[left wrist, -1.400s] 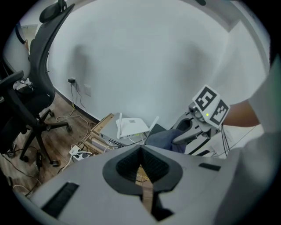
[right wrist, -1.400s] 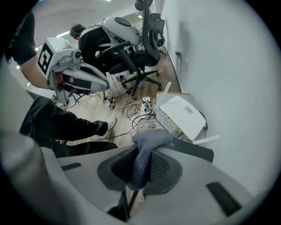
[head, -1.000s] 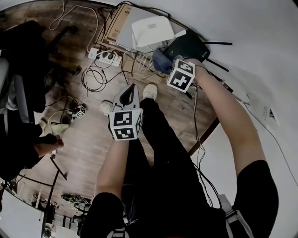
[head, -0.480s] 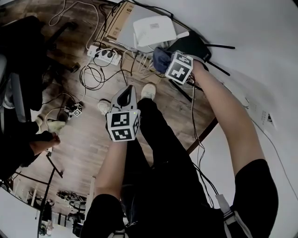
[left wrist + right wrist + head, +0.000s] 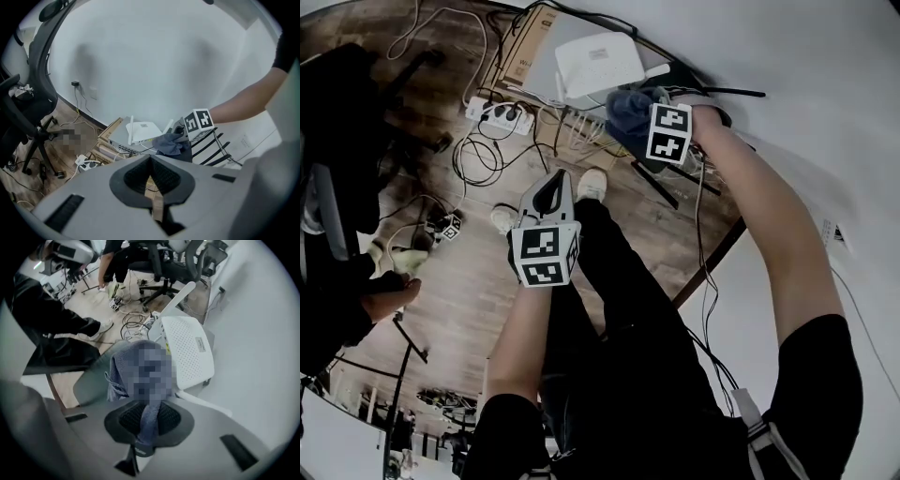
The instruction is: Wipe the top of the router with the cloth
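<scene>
A white router (image 5: 600, 64) (image 5: 187, 350) (image 5: 143, 131) lies on a flat grey box at the far edge of the white table. A black router (image 5: 689, 82) with antennas sits just to its right. A blue cloth (image 5: 628, 108) (image 5: 140, 376) (image 5: 171, 143) hangs between them, draped over the black router's near-left edge. My right gripper (image 5: 656, 103) (image 5: 149, 416) is shut on the cloth's end and hovers by the white router's near side. My left gripper (image 5: 551, 192) (image 5: 151, 180) is held low over the floor, away from both routers, jaws together and holding nothing.
A white power strip (image 5: 502, 114) and tangled cables lie on the wooden floor below the table edge. A cardboard box (image 5: 520, 47) stands beside the grey box. My own legs and shoes are under the grippers. Another person (image 5: 356, 300) and office chairs are at the left.
My right gripper has carried the cloth a little farther away and closer to the white router, and its marker cube has turned. The left gripper has barely moved.
</scene>
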`<state>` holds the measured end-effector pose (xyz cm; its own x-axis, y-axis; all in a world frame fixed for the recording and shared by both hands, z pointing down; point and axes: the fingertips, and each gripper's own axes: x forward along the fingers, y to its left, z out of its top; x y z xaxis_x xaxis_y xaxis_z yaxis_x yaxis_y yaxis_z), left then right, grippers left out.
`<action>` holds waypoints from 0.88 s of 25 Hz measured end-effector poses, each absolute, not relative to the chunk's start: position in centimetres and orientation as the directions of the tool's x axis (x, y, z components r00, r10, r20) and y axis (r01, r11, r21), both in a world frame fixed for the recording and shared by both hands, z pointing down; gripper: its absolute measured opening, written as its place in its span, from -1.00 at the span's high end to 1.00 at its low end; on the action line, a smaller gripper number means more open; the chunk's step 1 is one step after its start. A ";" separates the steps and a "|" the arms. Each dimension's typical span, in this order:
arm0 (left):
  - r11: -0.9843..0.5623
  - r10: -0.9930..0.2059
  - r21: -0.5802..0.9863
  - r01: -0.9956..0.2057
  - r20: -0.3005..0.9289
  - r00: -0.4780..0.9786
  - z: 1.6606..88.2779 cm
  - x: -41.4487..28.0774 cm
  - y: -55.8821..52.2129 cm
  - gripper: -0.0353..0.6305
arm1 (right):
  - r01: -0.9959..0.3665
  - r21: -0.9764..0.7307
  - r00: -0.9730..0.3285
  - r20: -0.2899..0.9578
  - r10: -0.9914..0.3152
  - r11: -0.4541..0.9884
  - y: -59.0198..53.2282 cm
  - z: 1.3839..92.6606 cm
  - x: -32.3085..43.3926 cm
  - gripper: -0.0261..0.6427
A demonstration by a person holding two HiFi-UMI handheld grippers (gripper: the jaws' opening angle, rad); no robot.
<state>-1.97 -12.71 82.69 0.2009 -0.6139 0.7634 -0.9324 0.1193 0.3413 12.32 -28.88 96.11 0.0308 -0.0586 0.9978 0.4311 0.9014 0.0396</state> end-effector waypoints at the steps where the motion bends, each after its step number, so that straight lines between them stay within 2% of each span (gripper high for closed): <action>1: 0.121 -0.611 0.341 -0.932 0.766 0.200 82.8 -2.0 -12.7 0.91 | 0.467 0.057 0.037 0.996 -0.084 0.882 -29.7 96.2 12.7 0.85; 5: 0.131 -0.605 0.344 -0.930 0.771 0.200 83.4 -1.9 -12.6 0.91 | 0.548 0.107 0.028 0.989 -0.146 0.829 -32.4 96.4 14.1 0.85; 10: 0.135 -0.603 0.345 -0.929 0.773 0.199 83.9 -1.7 -12.8 0.91 | 0.554 0.150 0.022 0.981 -0.195 0.819 -35.1 96.9 15.1 0.85; 15: 0.142 -0.605 0.349 -0.926 0.771 0.197 83.8 -1.7 -12.6 0.91 | 0.584 0.097 0.068 0.984 -0.167 0.806 -35.5 96.9 15.4 0.85; 22: 0.152 -0.596 0.346 -0.926 0.780 0.194 84.4 -2.0 -12.1 0.91 | 0.546 -0.032 0.183 0.980 -0.082 0.837 -35.0 97.0 18.3 0.85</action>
<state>-2.04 -12.13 84.44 0.1935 -0.5957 0.7795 -0.9257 0.1523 0.3462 18.32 -34.96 97.00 0.1826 -0.0818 0.9798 0.5462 0.8370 -0.0319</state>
